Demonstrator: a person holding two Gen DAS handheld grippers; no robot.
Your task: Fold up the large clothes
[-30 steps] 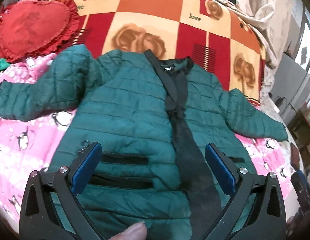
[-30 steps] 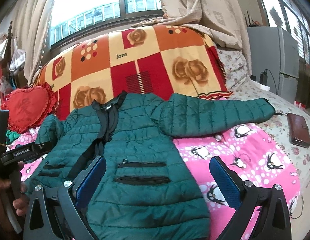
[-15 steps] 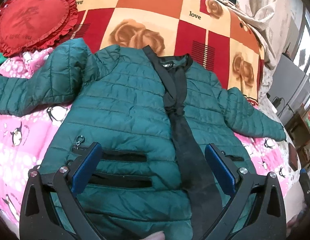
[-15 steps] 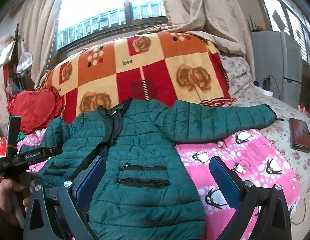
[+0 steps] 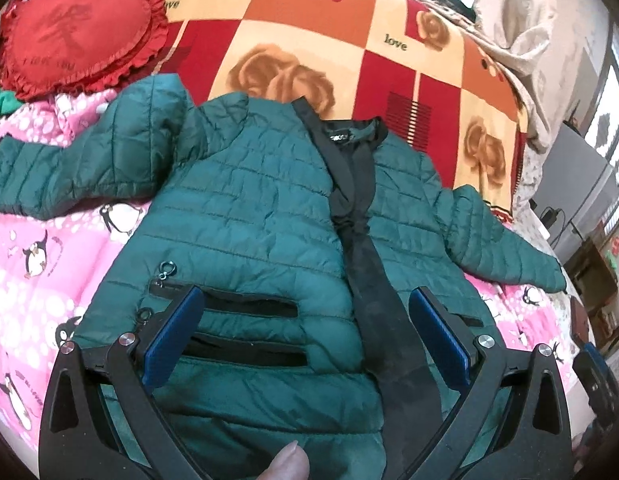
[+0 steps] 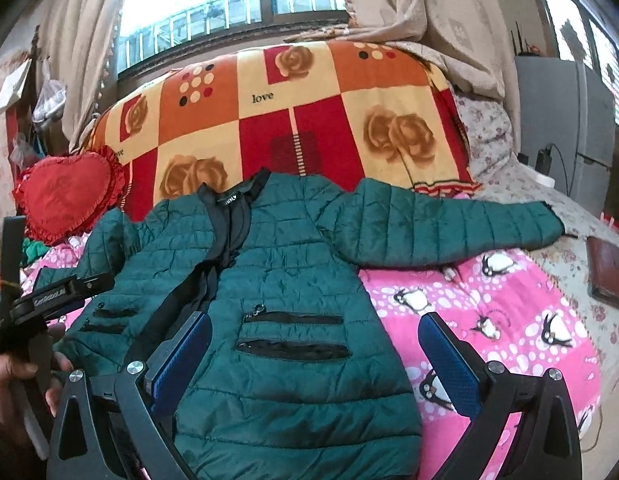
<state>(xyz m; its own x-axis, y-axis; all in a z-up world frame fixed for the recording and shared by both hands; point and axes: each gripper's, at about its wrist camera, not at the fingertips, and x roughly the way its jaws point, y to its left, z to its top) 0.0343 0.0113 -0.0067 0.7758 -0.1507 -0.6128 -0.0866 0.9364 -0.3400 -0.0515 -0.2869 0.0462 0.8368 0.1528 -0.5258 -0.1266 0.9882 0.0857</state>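
A dark green quilted jacket [image 5: 245,216] [image 6: 293,280] lies face up on the pink penguin bedspread [image 6: 489,312], both sleeves spread out to the sides and its black front band running down the middle. My left gripper [image 5: 305,336] hovers open over the jacket's lower front, above the two black pocket zips. My right gripper [image 6: 313,364] hangs open over the jacket's lower right side and hem, with nothing between its fingers. The left hand-held tool [image 6: 49,300], with a hand on it, shows at the left edge of the right wrist view.
A red heart-shaped cushion [image 5: 73,36] [image 6: 69,196] lies at the far left. A rose-patterned orange and red blanket [image 6: 309,112] is piled behind the jacket. A brown wallet [image 6: 607,272] rests on the bed at the right. A grey cabinet [image 6: 565,120] stands beyond it.
Both cameras have drawn slightly back and tilted, so the jacket sits a little lower and farther in view. The jacket itself has not moved. Both grippers stay open.
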